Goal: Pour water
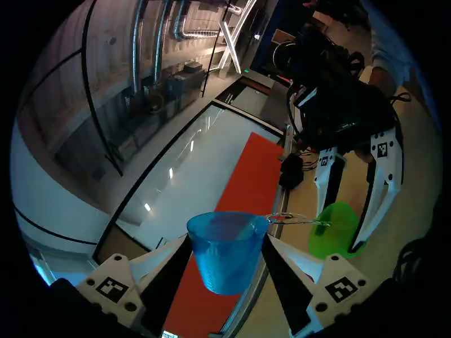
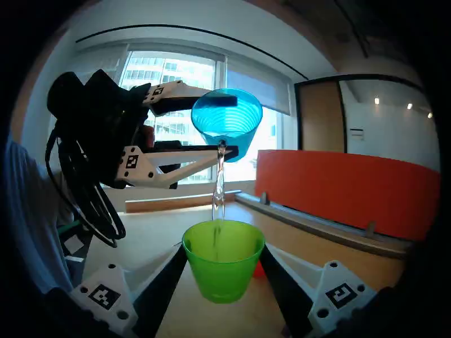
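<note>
The left gripper [image 1: 225, 243] clamps the blue cup [image 1: 224, 259], tipped above the green cup [image 2: 224, 269] (gripped upright by the right gripper [image 2: 222, 253]). A thin stream of water [image 2: 219, 180] falls into it.

Pale wooden tabletop [image 2: 152, 231] open ahead; long orange divider panel [image 2: 349, 186] walls one edge; translucent blue plastic cup [image 2: 226, 121] blocks overhead.
</note>
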`<control>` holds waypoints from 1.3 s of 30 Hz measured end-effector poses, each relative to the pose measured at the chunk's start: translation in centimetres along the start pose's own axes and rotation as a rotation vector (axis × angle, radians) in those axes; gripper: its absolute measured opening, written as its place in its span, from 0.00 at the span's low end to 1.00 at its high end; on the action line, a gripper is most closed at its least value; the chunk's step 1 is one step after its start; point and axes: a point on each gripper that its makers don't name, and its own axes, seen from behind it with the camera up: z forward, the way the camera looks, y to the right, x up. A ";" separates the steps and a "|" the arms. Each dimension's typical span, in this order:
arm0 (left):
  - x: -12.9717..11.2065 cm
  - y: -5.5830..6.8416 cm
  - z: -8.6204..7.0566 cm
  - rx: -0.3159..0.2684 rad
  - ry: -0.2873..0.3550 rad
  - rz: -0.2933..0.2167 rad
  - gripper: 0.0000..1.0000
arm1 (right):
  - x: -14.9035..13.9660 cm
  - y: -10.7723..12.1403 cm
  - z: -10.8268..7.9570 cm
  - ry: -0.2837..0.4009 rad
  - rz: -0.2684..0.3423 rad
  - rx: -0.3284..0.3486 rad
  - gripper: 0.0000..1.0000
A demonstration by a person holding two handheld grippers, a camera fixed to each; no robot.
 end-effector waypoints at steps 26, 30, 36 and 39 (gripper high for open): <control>1.0 -0.5 0.5 0.016 0.030 0.146 0.85 | 0.3 0.0 0.0 -0.001 -0.012 -0.002 0.90; 1.2 -0.9 0.7 0.021 0.035 0.168 0.85 | 0.4 0.0 -0.1 0.000 -0.017 0.000 0.91; 1.5 -1.3 0.9 0.027 0.038 0.202 0.85 | 0.5 0.0 -0.1 0.000 -0.023 -0.002 0.91; 1.6 -1.6 0.8 0.031 0.038 0.219 0.85 | 0.6 0.1 -0.2 0.003 -0.025 -0.003 0.90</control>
